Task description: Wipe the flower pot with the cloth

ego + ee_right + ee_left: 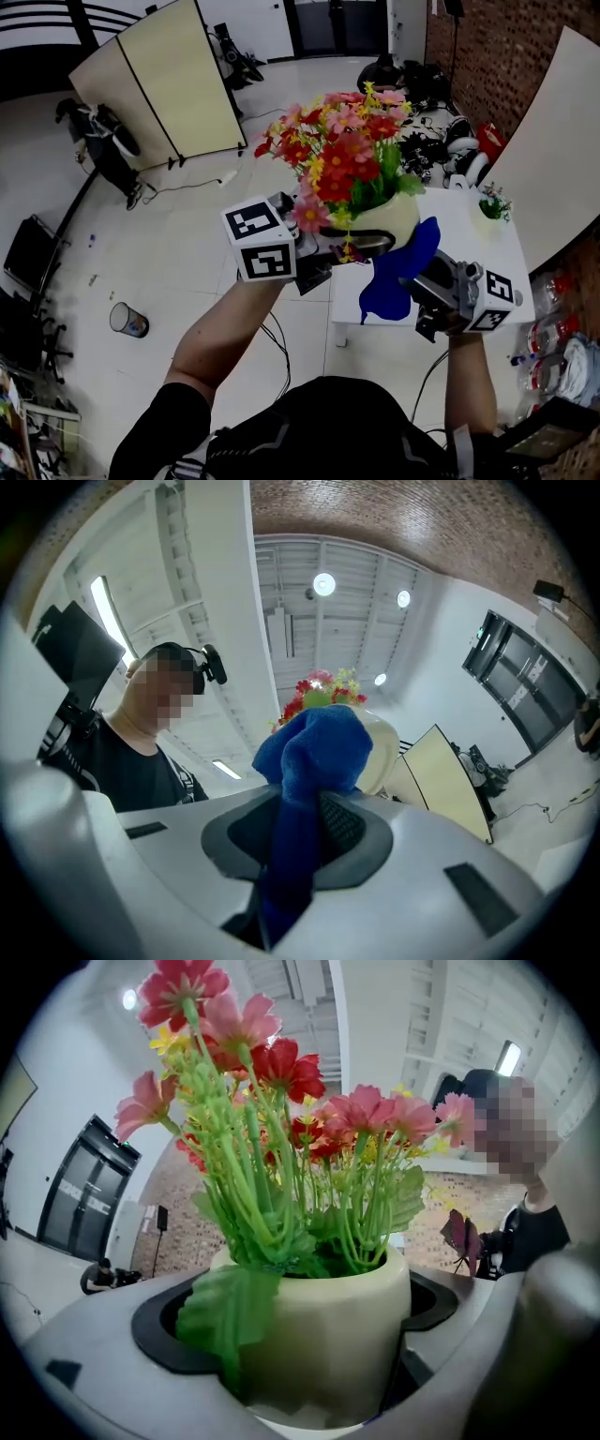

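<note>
A cream flower pot full of red, pink and yellow artificial flowers is held up in the air above the floor. My left gripper is shut on the flower pot, its jaws on either side of the pot. The blue cloth hangs against the pot's right side, pinched in my right gripper. In the right gripper view the blue cloth bunches between the jaws and rests against the flower pot behind it.
A white table stands below right, with a small potted plant on it. A beige folding screen stands at the back left; a cup-like bin and cables lie on the tiled floor. A brick wall runs along the right.
</note>
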Available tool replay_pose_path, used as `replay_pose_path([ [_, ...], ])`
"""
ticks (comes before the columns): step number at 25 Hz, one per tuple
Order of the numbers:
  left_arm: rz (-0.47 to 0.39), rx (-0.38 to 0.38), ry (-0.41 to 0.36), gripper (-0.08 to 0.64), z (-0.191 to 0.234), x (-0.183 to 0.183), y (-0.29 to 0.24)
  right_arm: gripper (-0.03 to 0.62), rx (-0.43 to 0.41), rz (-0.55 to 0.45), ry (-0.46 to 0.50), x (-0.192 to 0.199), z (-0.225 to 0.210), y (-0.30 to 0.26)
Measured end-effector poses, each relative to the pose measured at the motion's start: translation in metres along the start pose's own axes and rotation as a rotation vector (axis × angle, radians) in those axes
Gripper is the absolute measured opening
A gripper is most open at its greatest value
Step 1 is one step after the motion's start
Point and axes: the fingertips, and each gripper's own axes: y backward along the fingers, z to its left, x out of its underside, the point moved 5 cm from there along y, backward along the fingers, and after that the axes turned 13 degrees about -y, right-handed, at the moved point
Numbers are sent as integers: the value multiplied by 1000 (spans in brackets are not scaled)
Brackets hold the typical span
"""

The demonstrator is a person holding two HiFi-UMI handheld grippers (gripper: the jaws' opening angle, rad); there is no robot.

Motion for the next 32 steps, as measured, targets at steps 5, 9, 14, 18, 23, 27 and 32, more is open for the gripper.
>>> replay_pose_path([
  [5,-72,13,22,568,-7,-10,10,66,59,-80,29,-7,2,14],
  [9,-106,44,12,568,-25,-20,7,66,225,-153,11,-21,-37,34],
  [14,-69,51,-9,568,-26,-17,-9,66,143,-76,43,-29,-34,10],
  [18,-66,1,2,568,-16,-14,1,66,25,-25,77,-17,-3,-3],
  [23,-61,-63,35,568,6,-11,6,66,-9,28,109,-8,16,-15],
  [27,-70,-63,45,568,9,-18,3,66,-35,-9,83,-8,28,-15],
  [32,-112,-31,25,568,-3,-43,-4,66,121,-123,-36,2,-34,9],
])
